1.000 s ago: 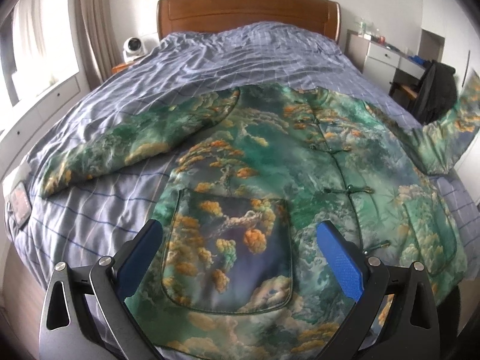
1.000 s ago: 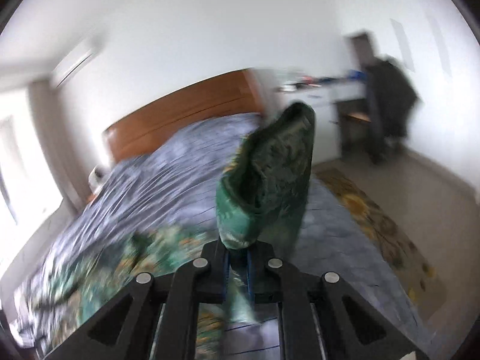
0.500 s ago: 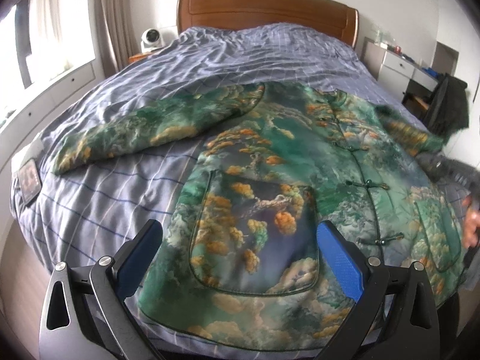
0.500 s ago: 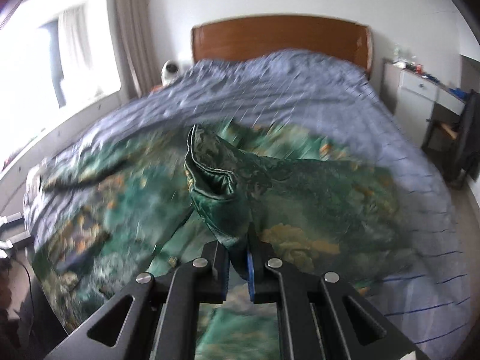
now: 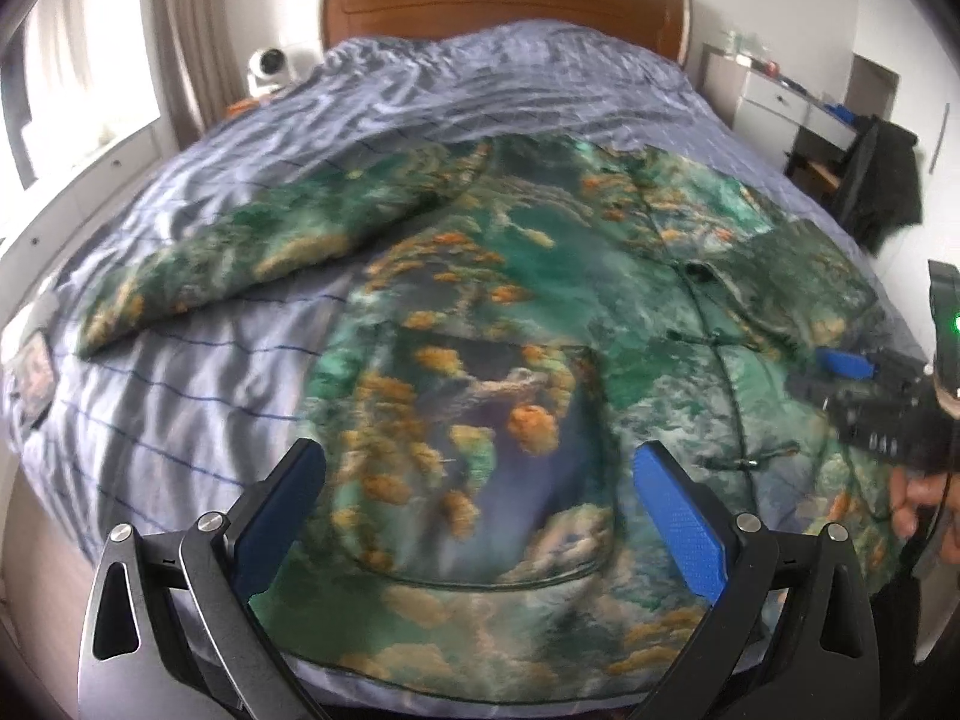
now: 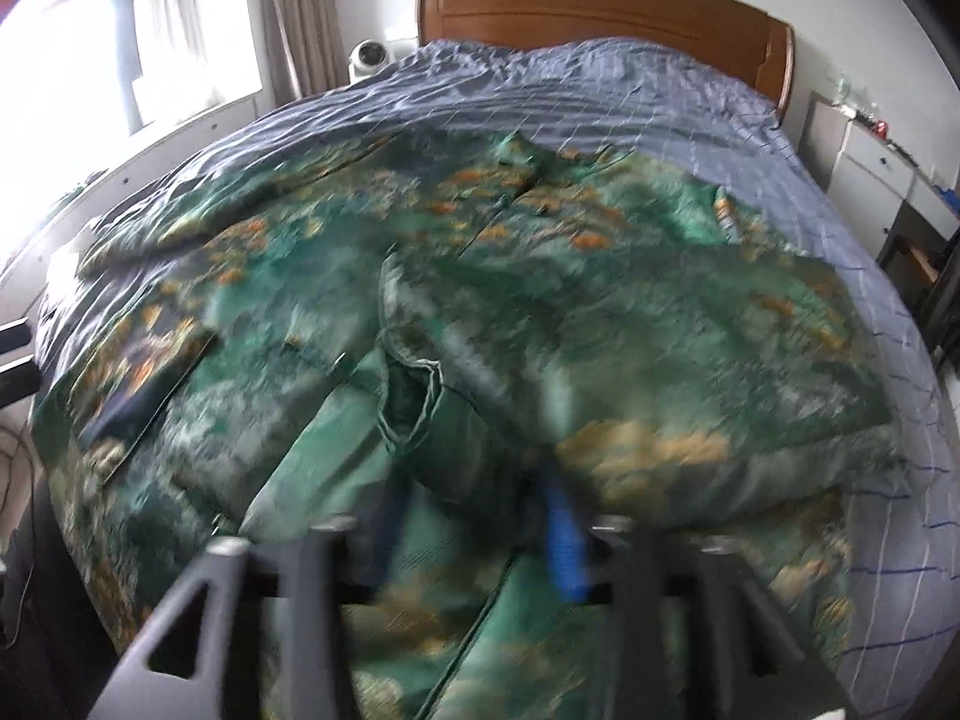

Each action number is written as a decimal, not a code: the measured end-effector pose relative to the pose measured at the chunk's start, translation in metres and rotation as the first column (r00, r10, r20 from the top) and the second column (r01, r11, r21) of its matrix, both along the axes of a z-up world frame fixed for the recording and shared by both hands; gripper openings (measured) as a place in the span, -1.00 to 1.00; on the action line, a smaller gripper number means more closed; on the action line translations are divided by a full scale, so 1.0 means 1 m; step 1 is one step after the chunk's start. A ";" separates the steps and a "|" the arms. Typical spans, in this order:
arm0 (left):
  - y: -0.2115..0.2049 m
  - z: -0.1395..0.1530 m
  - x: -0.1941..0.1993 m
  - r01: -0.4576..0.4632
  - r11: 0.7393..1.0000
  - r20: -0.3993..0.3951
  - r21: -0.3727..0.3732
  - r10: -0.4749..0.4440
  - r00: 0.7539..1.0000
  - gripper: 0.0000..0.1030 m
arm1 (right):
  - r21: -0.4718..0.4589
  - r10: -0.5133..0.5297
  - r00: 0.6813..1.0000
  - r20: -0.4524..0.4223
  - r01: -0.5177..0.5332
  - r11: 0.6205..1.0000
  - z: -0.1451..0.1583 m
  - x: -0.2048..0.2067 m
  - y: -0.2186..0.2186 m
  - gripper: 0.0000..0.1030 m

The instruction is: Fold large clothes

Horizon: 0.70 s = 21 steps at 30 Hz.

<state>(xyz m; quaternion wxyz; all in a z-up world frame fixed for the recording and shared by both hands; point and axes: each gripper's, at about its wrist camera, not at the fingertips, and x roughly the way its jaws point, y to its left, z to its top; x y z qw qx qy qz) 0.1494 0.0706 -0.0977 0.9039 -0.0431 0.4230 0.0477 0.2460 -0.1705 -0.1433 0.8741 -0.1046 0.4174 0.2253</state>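
Note:
A green padded jacket (image 5: 540, 276) with orange cloud print lies front up on the bed. One sleeve (image 5: 240, 258) stretches out to the left. The other sleeve (image 5: 780, 282) is folded across the chest, and its cuff (image 6: 420, 402) rests on the jacket front. My right gripper (image 6: 477, 528), blurred, is low over that cuff. Its jaws are opening, the cuff fabric lies loose between them, and the pads are off it. From the left wrist view the right gripper (image 5: 834, 372) shows at the jacket's right side. My left gripper (image 5: 480, 516) hangs open above the patch pocket (image 5: 480, 456), holding nothing.
The blue-grey checked duvet (image 5: 180, 408) covers the bed up to a wooden headboard (image 5: 504, 6). A white camera (image 5: 270, 66) stands at the back left. A white dresser (image 5: 780, 102) and a dark garment on a chair (image 5: 882, 180) are on the right. A small flat object (image 5: 36, 372) lies at the bed's left edge.
The right gripper swung the sleeve from up in the air down across the jacket front, then its jaws parted and let go. The left gripper stayed open over the pocket.

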 end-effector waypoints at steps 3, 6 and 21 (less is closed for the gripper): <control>-0.011 0.001 0.015 0.081 0.992 -0.022 -0.101 -0.083 0.996 0.99 | 0.001 0.048 0.999 -0.010 -0.048 0.999 0.000 -0.019 0.002 0.38; -0.029 0.000 0.042 0.184 0.940 -0.051 -0.286 -0.206 0.977 0.99 | 0.019 0.062 0.998 -0.018 -0.062 0.998 0.007 -0.035 -0.002 0.38; -0.132 -0.060 0.168 0.195 0.798 -0.272 -0.570 -0.407 0.872 -0.62 | 0.171 -0.063 0.994 0.084 0.048 0.984 0.065 -0.099 -0.065 0.38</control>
